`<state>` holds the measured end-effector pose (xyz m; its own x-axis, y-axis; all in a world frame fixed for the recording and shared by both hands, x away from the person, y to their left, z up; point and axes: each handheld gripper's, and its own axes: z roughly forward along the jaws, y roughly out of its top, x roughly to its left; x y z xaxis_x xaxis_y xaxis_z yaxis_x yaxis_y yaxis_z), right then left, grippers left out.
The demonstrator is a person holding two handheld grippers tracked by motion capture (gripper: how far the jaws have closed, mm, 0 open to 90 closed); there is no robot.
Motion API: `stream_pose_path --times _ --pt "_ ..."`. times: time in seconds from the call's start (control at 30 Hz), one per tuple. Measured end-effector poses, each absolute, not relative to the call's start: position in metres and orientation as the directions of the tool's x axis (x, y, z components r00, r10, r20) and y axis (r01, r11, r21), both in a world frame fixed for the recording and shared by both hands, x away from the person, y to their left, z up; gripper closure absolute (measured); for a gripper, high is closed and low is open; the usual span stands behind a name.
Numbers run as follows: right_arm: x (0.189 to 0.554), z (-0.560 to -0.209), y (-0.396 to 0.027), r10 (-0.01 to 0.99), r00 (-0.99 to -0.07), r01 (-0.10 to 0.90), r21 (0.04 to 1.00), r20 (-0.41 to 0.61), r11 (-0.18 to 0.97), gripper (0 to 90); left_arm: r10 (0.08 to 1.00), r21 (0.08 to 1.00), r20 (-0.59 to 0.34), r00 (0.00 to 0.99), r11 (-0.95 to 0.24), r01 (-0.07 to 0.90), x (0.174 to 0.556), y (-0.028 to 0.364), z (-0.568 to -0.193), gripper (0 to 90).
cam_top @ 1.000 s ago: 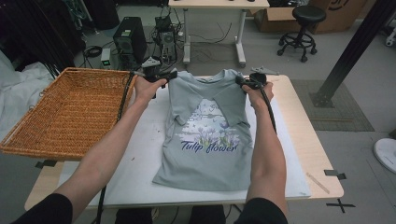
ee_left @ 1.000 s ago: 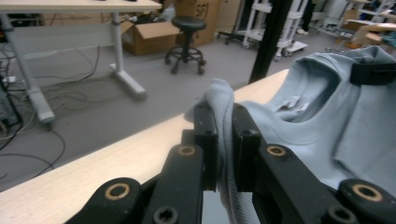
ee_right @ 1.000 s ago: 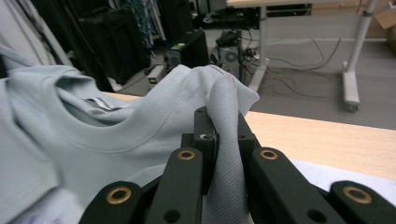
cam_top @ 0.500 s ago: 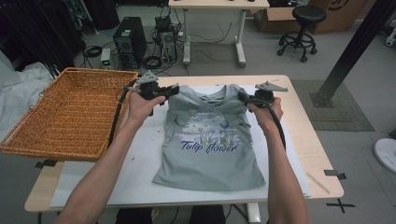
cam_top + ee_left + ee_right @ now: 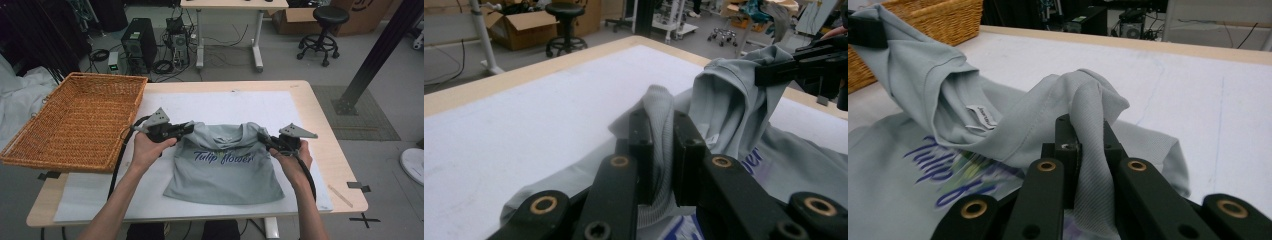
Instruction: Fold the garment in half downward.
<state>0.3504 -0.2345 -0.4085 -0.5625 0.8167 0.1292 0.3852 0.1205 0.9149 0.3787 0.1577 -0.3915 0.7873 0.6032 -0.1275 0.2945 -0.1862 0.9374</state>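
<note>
My two forearms come in over the near edge of the table [image 5: 320, 100], one gripper in each hand. Nearest to me lies the hem of one grey T-shirt [image 5: 225, 172], spread flat on the white mat [image 5: 225, 107] that covers most of the tabletop. The shirt sits at the middle of the near half of the table. Purple writing across its chest reads "Tulip flower". The top part of the shirt is lifted and folded toward me over the print.

My left gripper [image 5: 186, 129] is clamped on a bunched fold of cloth at the shirt's left shoulder; in the left gripper view the two black jaws of this gripper [image 5: 663, 150] pinch a ribbed ridge of grey fabric between them. My right gripper [image 5: 264, 140] is likewise closed on the cloth of the right shoulder, and in the right gripper view its jaws [image 5: 1088, 150] squeeze a raised peak of fabric. That same view shows one small white label [image 5: 982, 116] sewn inside the collar; its print is too small to read.

On the table's left edge, overhanging it, rests one wicker basket [image 5: 75, 120], just beside the left gripper.

Beyond the far edge stand one computer tower [image 5: 136, 44], a second desk [image 5: 230, 30], and one black stool [image 5: 322, 30].
</note>
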Motion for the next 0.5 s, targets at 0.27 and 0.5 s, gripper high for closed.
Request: stream_pose_path --times 0.27,0.5 --pt "0.314 -0.427 -0.245 0.773 -0.620 0.370 0.920 0.138 0.133 84.3 0.543 0.943 -0.092 0.835 -0.221 0.247 0.345 0.158 -0.410 81.4" --pt "0.297 -0.436 -0.256 0.729 -0.665 0.350 0.930 0.161 0.114 84.6 0.509 0.946 -0.086 0.857 -0.229 0.231 0.330 0.164 -0.424 81.1"
